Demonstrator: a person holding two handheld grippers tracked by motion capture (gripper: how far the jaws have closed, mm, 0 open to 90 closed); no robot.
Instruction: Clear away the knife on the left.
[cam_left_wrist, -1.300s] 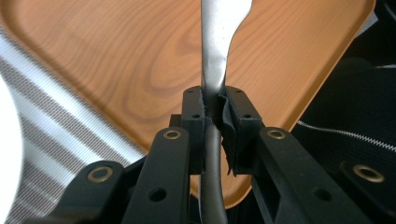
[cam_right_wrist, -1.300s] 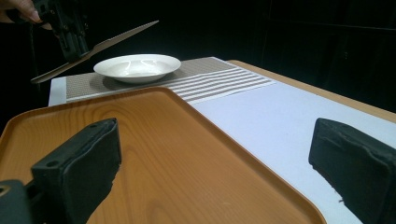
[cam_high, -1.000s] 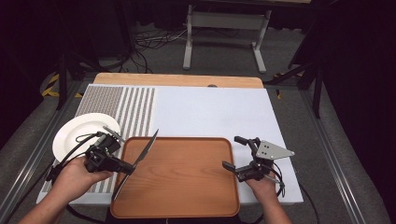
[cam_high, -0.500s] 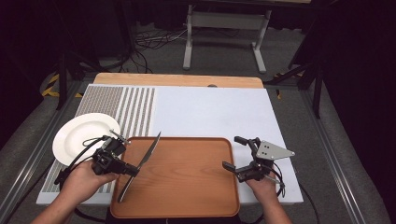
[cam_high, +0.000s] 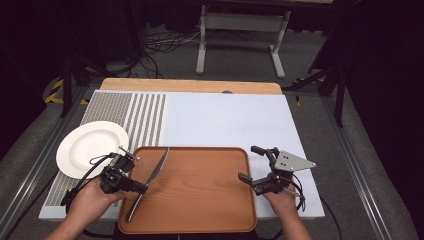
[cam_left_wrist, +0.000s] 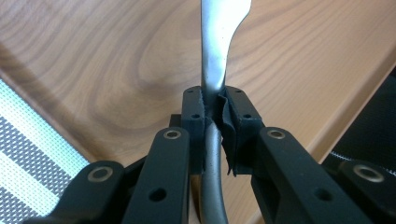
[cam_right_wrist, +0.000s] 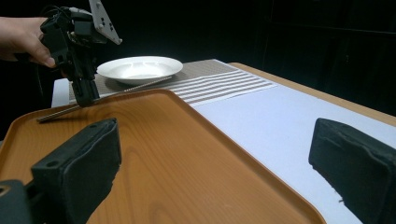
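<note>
A silver table knife (cam_high: 154, 175) slants over the left part of the wooden tray (cam_high: 200, 200). My left gripper (cam_high: 140, 189) is shut on the knife's handle. In the left gripper view the pads (cam_left_wrist: 194, 112) pinch the handle of the knife (cam_left_wrist: 219, 56), and the blade points away over the tray (cam_left_wrist: 116, 56). The right gripper view shows the knife (cam_right_wrist: 116, 91) lying low across the tray's far corner under the left gripper (cam_right_wrist: 86, 99). My right gripper (cam_high: 249, 163) rests at the tray's right rim, open and holding nothing.
A white plate (cam_high: 92, 147) sits on the striped mat (cam_high: 145, 112) left of the tray. The white table cover (cam_high: 225, 120) stretches behind the tray. The table's wooden back edge (cam_high: 190, 86) lies beyond, with a metal stand (cam_high: 240, 22) on the floor.
My left hand has sunk toward the tray with the knife, which now lies lower and closer to the tray's surface. The right gripper has stayed in place.
</note>
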